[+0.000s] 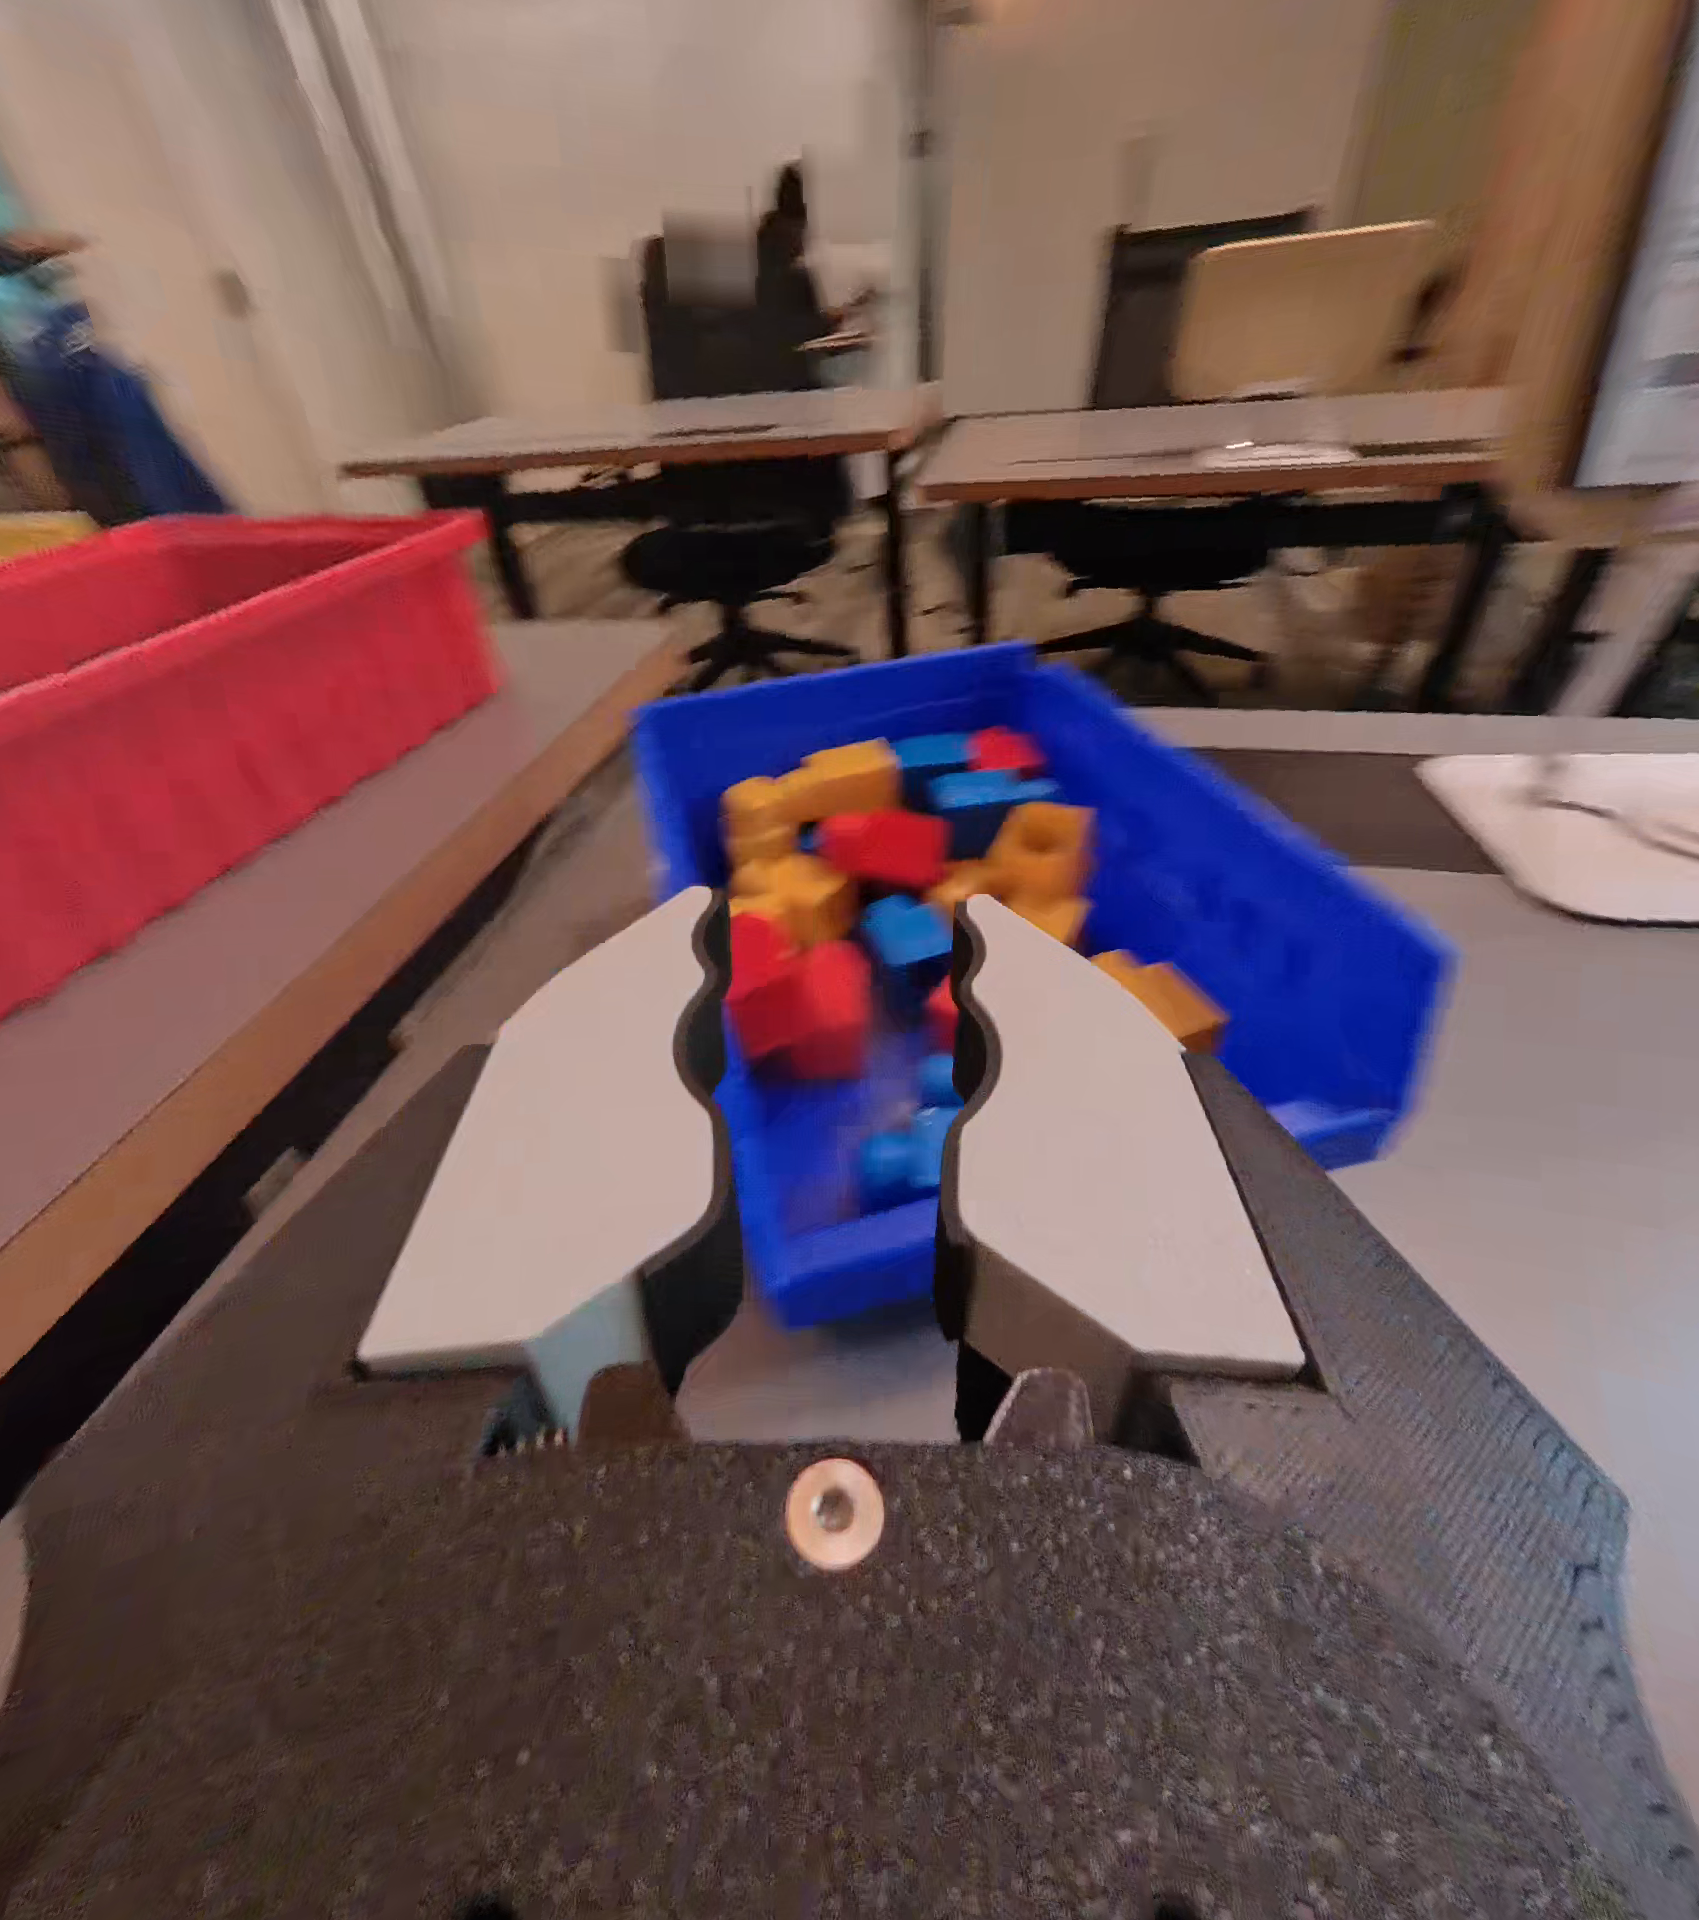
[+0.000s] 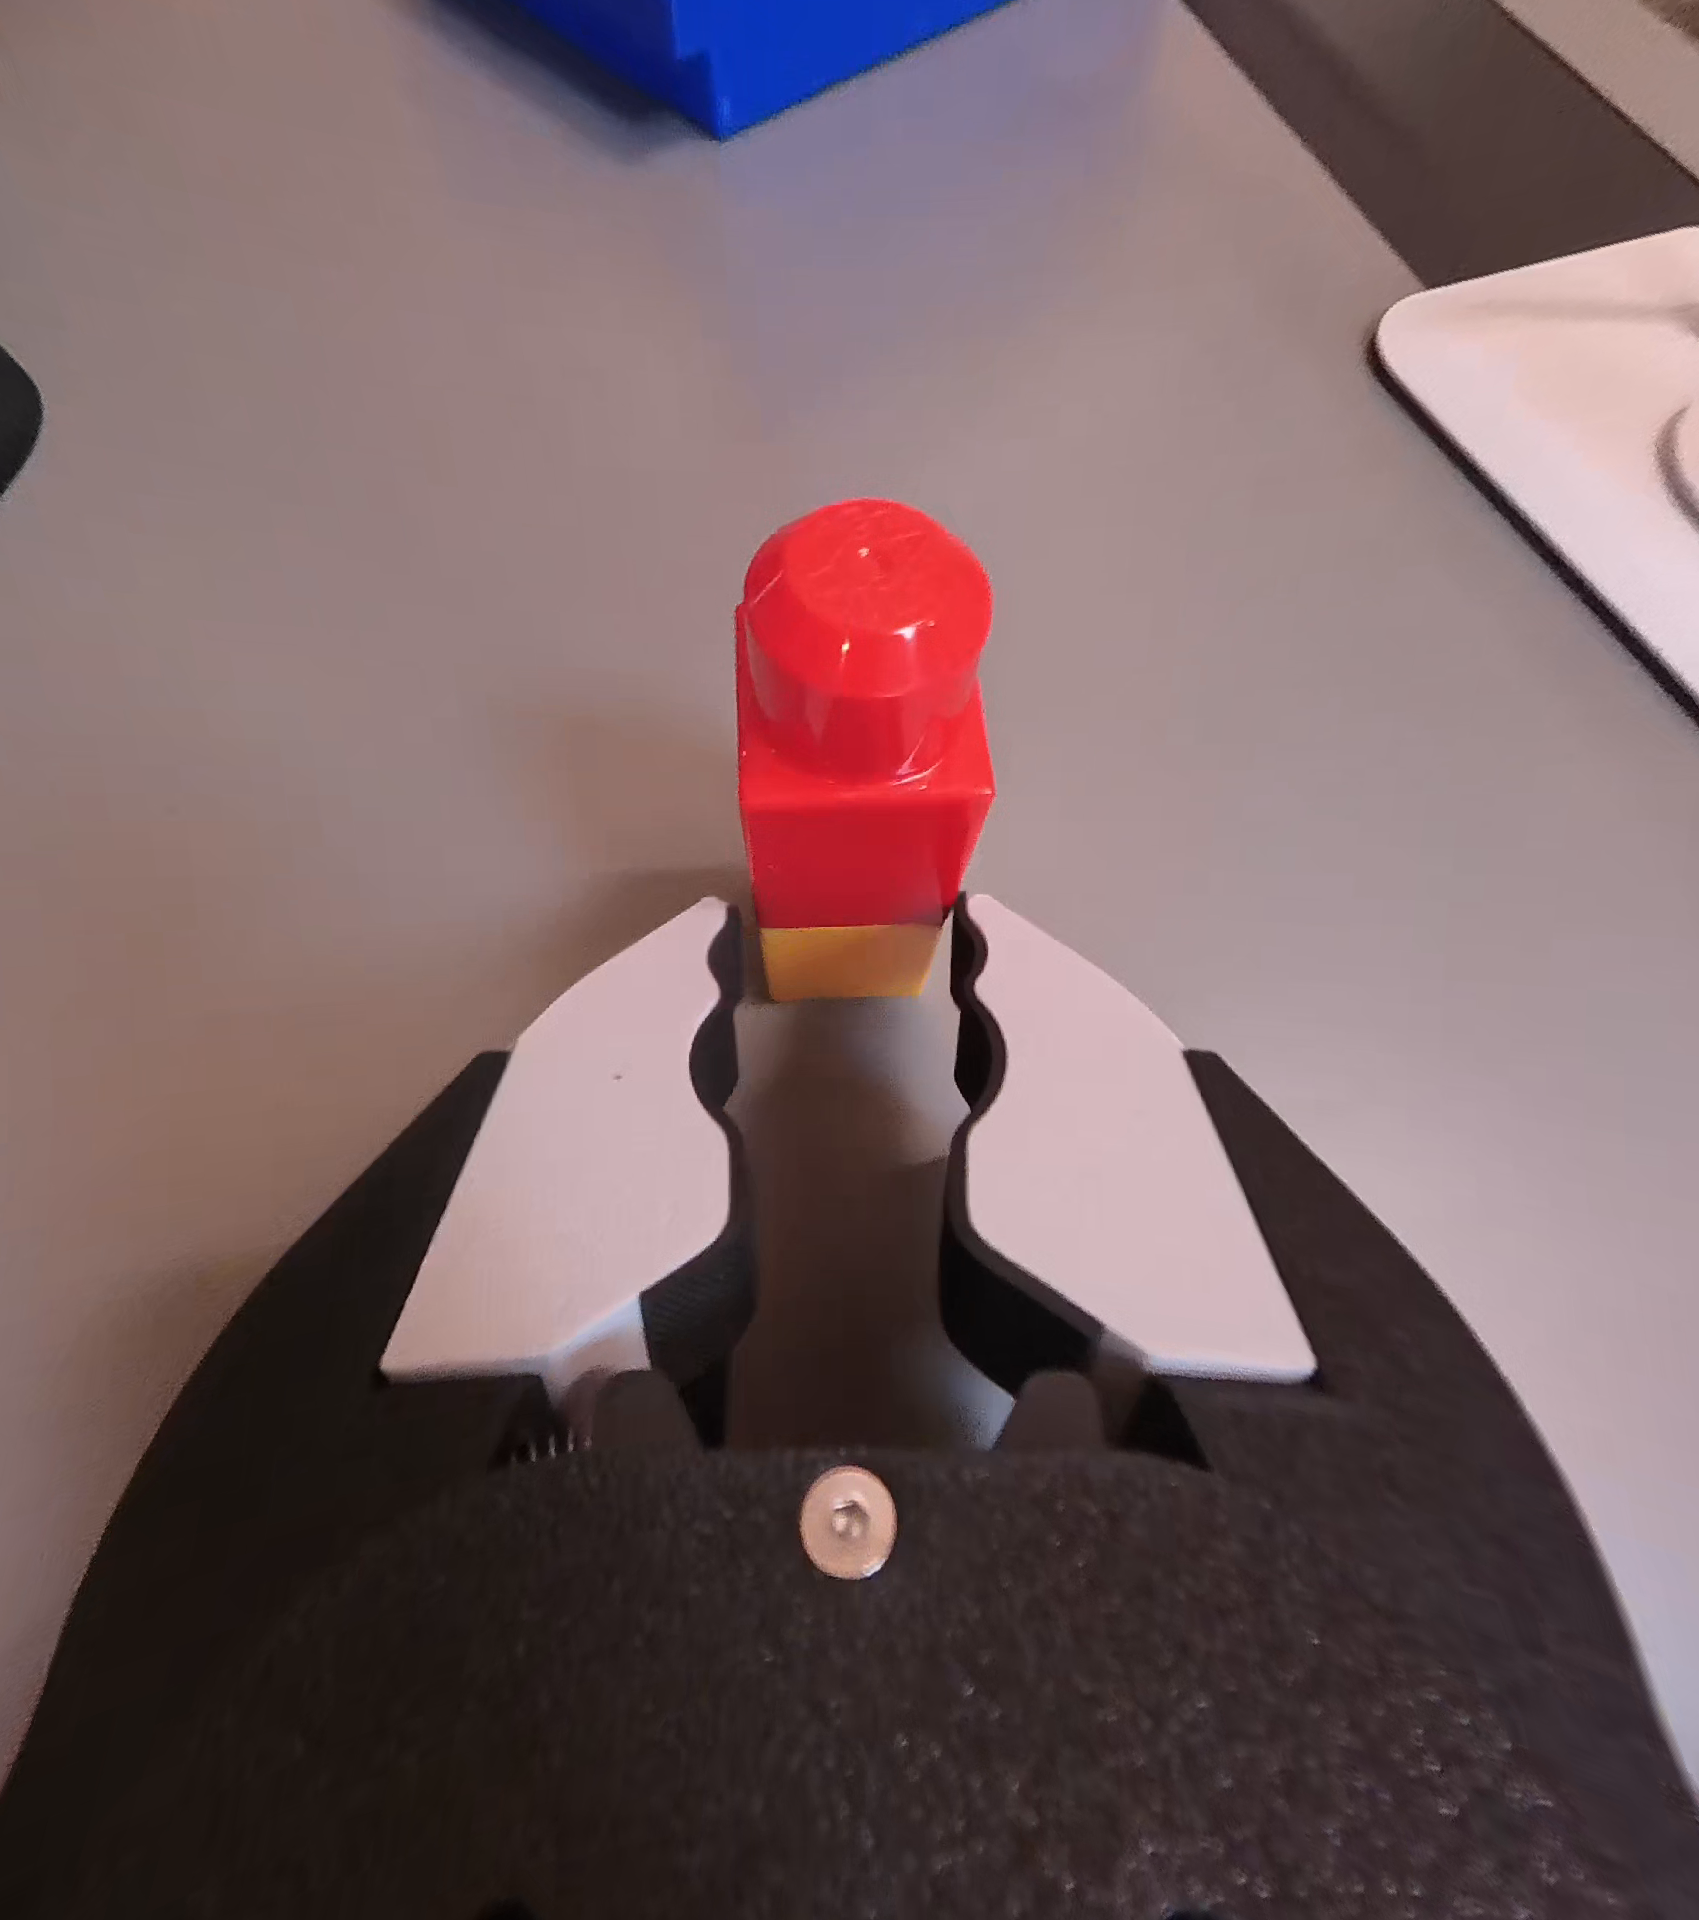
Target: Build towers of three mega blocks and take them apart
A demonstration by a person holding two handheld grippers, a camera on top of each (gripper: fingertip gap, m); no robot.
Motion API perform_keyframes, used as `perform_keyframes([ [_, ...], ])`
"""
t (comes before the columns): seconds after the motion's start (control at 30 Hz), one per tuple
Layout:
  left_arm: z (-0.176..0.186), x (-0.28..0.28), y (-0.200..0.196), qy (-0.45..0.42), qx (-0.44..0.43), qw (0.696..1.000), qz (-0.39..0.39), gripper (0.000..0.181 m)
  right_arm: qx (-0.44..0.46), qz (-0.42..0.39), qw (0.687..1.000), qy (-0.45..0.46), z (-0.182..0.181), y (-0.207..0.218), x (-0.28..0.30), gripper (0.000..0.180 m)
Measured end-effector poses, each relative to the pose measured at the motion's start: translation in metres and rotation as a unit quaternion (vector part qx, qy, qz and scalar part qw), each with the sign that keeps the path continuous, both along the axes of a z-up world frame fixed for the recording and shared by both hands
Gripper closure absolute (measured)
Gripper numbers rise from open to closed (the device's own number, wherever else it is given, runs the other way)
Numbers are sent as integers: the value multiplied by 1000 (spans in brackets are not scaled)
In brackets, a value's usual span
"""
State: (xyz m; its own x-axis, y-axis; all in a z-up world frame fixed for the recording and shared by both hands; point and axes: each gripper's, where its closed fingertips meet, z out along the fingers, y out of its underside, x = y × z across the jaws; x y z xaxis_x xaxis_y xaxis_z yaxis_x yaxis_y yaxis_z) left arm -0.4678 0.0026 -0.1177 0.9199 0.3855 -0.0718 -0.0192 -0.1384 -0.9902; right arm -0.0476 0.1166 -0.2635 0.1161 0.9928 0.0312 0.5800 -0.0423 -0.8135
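Note:
A blue bin (image 1: 1240, 914) holds several loose red, yellow and blue mega blocks (image 1: 886, 847). The left wrist view is blurred. My left gripper (image 1: 837, 914) is open and empty, just in front of and above the bin's near end. In the right wrist view a red block (image 2: 860, 748) sits on a yellow block (image 2: 845, 961), standing upright on the grey table. My right gripper (image 2: 850, 920) holds the yellow block at its sides between the fingertips. The base of the yellow block is hidden.
A red tray (image 1: 180, 727) stands on a table at the left. A white mat (image 2: 1572, 457) (image 1: 1645, 842) with a clear object lies at the right. A corner of the blue bin (image 2: 720, 62) is straight ahead of the stack. Desks and chairs stand behind. Tip to tip, the grippers are about 45 cm apart.

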Motion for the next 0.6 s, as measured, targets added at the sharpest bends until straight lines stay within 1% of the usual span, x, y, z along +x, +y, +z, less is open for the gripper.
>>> perform_keyframes([
  [0.07, -23, -30, -13, -19, -36, 999, 27, 136, -8, 3, 1000, -4, 0, -2, -1, 137],
  [0.13, -50, -41, -7, -34, -90, 995, 17, 133, -11, 4, 1000, 1, 4, -2, -2, 137],
  [0.17, -64, -45, -1, -33, -121, 992, 15, 134, -12, 2, 1000, 5, 7, -2, -2, 137],
  [0.23, -88, -43, 12, -34, -178, 983, -9, 147, -10, -2, 1000, 11, 11, -2, 0, 137],
  [0.27, -94, -45, 16, -27, -194, 981, -4, 158, -9, -3, 1000, 13, 12, -2, 1, 137],
  [0.3, -99, -50, 16, -11, -211, 977, 11, 172, -9, -5, 1000, 14, 13, -1, 2, 137],
  [0.47, -100, -45, 7, -30, -208, 976, 53, 173, -6, -18, 1000, 10, 12, 3, 5, 139],
  [0.53, -100, -26, 1, -19, -204, 977, 51, 173, 0, -27, 1000, -1, 10, 6, 6, 139],
  [0.6, -100, -4, 1, 5, -204, 978, 33, 169, 3, -30, 1000, -2, 10, 8, 6, 140],
])
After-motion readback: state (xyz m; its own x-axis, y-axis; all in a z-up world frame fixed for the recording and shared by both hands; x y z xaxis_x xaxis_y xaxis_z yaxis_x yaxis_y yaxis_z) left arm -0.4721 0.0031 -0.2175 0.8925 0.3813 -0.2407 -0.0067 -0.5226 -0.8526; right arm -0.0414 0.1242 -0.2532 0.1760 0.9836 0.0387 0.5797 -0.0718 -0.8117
